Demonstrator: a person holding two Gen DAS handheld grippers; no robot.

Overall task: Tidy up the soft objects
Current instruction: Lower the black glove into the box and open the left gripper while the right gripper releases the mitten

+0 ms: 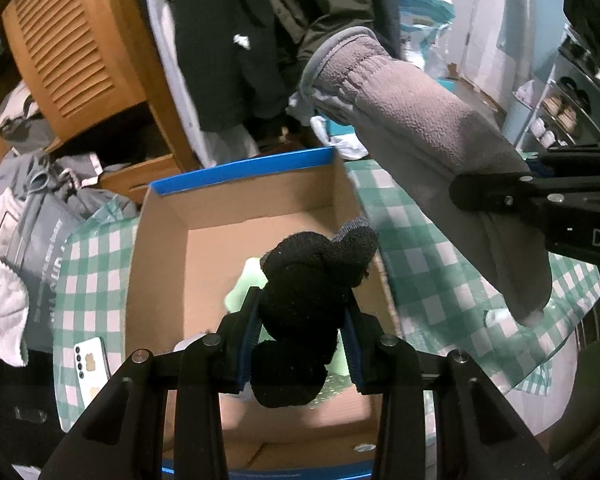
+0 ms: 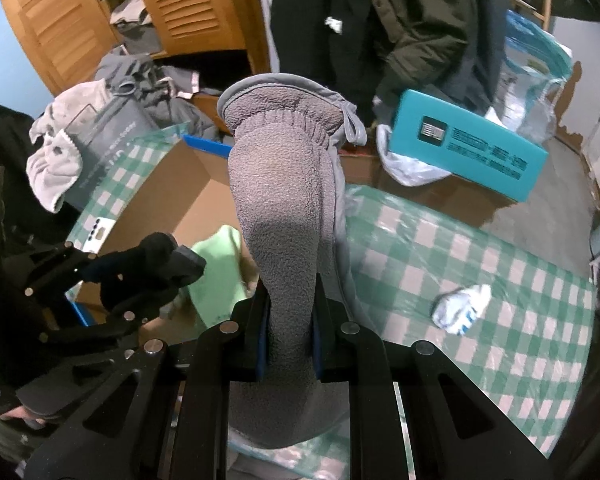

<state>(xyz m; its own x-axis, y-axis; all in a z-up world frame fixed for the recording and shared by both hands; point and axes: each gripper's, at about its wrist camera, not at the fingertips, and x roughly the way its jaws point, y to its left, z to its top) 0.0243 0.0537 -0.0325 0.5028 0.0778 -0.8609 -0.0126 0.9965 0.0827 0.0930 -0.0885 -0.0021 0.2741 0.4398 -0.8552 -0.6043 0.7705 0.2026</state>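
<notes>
Left gripper (image 1: pixel 302 322) clenched on a balled black sock (image 1: pixel 304 300) over the cardboard box (image 1: pixel 236 200); right gripper (image 2: pixel 290 334) pinching a floppy grey fleece glove (image 2: pixel 284 184) (light, squishy, grab mid-body).

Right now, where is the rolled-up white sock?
In the right wrist view, the rolled-up white sock lies alone on the green checked tablecloth, right of the grey fleece sock in the right gripper.

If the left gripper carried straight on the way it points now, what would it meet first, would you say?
Most likely the cardboard box: the left gripper, shut on a black sock, points down into it, probably meeting the pale green cloth on the box floor first. Depth is unclear.
</notes>
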